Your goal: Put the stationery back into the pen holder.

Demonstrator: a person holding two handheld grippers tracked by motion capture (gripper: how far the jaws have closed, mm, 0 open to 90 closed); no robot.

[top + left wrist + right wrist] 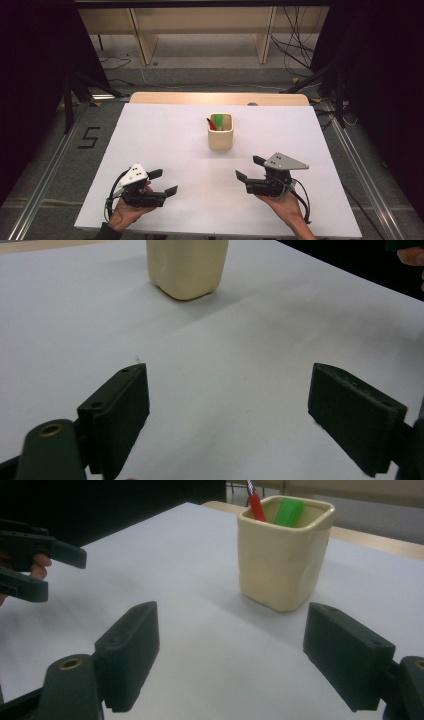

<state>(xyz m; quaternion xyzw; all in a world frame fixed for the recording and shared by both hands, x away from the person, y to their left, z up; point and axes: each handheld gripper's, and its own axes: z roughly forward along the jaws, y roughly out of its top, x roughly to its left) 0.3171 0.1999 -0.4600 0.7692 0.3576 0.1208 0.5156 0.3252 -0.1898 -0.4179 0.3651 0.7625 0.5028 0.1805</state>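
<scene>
At twelve o'clock on the white counter (165, 145), toward its far edge, stands a cream square ceramic cup (220, 132). It holds a green flat piece (219, 121) at its right and a red-handled tool-like item (212, 124) leaning at its left; what each one is cannot be told. At seven o'clock the left tool (163, 182) rests low over the counter in a hand (129, 210), its jaws spread wide apart with nothing between them. At five o'clock the right tool (250, 168) is held the same way in the other hand (282, 205), jaws likewise apart and empty, with a grey three-cornered plate (285, 161) on top. Both tools point toward the cup and sit well apart from it. Bare counter lies between each tool and the cup, so nothing blocks either line. In the left gripper view the cup's base shows at twelve o'clock, beyond the open jaws. In the right gripper view the cup stands at one o'clock, and the left tool shows at nine o'clock. Beyond the counter, at twelve o'clock, wooden furniture legs (147, 47) stand on the floor, and cables (295, 45) trail at one o'clock. A taped figure 5 (89, 137) marks the floor at nine o'clock.
</scene>
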